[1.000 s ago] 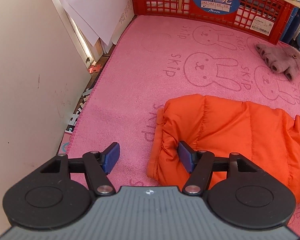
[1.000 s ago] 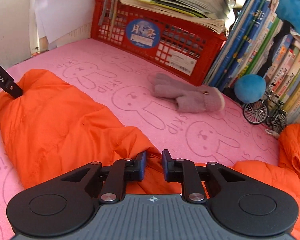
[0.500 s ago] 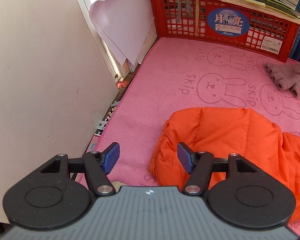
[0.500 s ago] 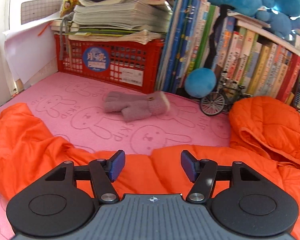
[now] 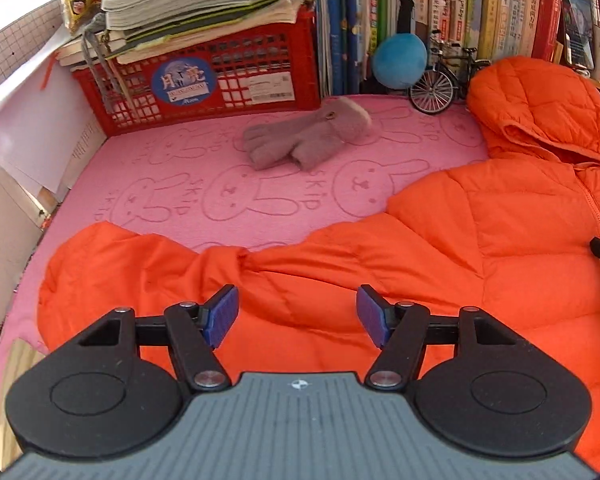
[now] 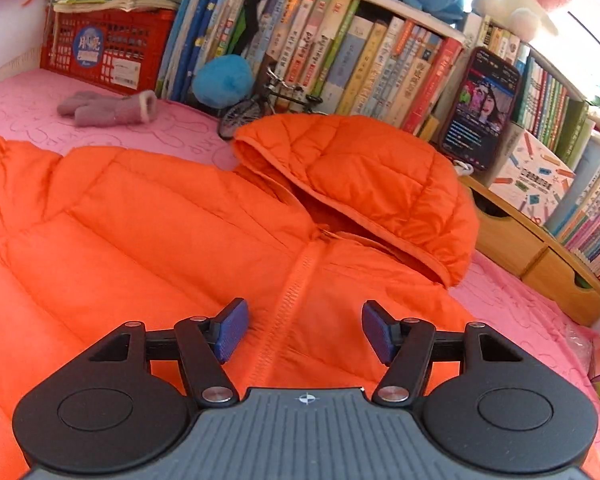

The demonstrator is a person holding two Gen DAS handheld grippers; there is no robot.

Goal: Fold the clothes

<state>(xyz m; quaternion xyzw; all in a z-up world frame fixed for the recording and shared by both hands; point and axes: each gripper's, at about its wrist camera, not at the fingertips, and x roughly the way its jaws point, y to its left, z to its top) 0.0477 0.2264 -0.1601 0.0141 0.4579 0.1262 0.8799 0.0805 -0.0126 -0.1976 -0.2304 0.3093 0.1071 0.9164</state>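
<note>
- An orange puffer jacket lies spread on a pink towel printed with rabbits, front side up with its zip closed.
- The hood lies at the far end of the jacket, near the books, its opening turned toward the camera.
- One sleeve stretches out to the left over the towel, wrinkled where it joins the body.
- The left gripper hovers over that sleeve near the shoulder; its jaws stand spread with only fabric below them, nothing pinched.
- The right gripper is over the chest, the zip running between its blue pads; its jaws have just been opening and now stand apart, gripping nothing.
- A black edge of the right gripper shows at the right border of the left wrist view.
- A pair of grey gloves lies on the towel beyond the jacket, well apart from it.
- Behind them stand a red crate stacked with papers, a blue ball and a small model bicycle.
- A phone with a lit screen leans against the books to the right of the hood.
</note>
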